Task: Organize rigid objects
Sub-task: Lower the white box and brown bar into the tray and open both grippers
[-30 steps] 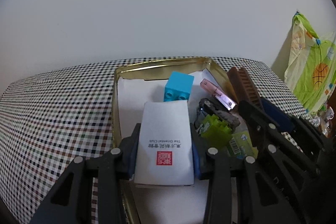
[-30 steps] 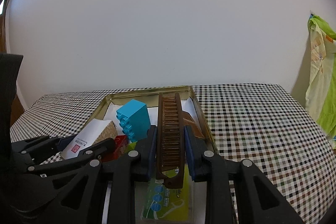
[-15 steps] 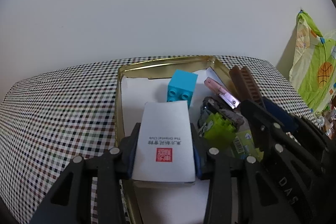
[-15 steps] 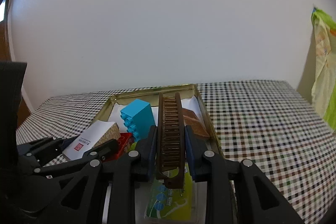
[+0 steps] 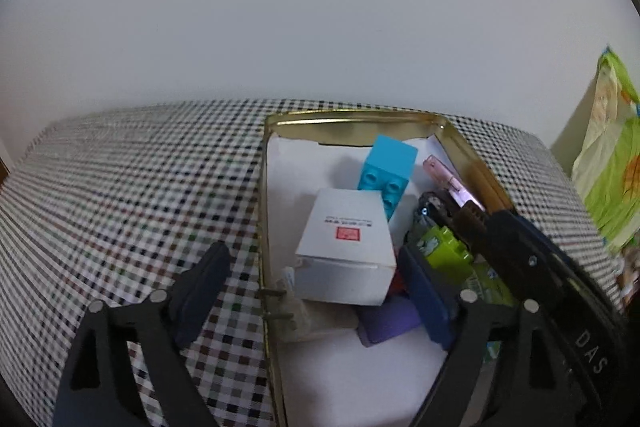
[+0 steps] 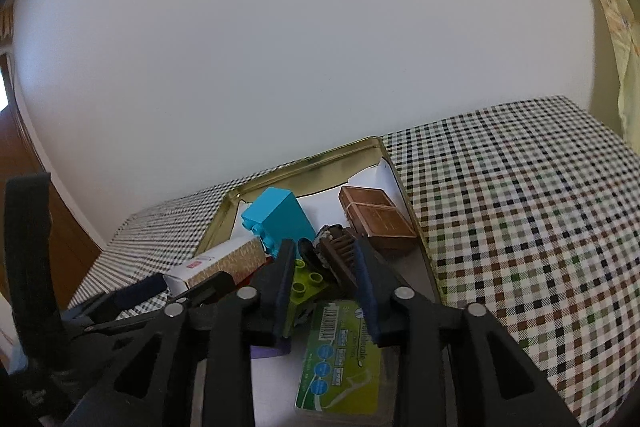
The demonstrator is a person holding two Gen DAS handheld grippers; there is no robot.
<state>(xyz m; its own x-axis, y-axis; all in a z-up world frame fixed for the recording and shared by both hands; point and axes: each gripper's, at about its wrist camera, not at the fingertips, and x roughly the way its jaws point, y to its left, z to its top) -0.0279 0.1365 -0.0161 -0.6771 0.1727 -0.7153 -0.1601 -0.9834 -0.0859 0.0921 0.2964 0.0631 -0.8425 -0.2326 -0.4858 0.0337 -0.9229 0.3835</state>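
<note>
A gold tin (image 5: pixel 262 195) on the checked cloth holds several objects. A white box with a red stamp (image 5: pixel 348 247) lies in it, on top of other items. My left gripper (image 5: pixel 316 283) is open around the box's near end, one finger outside the tin wall. A turquoise brick (image 5: pixel 386 171) stands behind the box. My right gripper (image 6: pixel 324 279) is open; the brown comb (image 6: pixel 340 259) lies between its fingers, resting on a green brick (image 6: pixel 306 285). The white box (image 6: pixel 218 263) and the turquoise brick (image 6: pixel 276 219) also show in the right wrist view.
In the tin also lie a pink clip (image 5: pixel 450 179), a purple piece (image 5: pixel 386 319), a brown case (image 6: pixel 374 221) and a green card pack (image 6: pixel 340 359). A bright green patterned bag (image 5: pixel 608 163) hangs at the far right. Checked cloth (image 6: pixel 520 207) covers the table.
My left gripper opened and let go of the white box, which now lies in the tin. My right gripper opened and lowered the comb onto the items in the tin.
</note>
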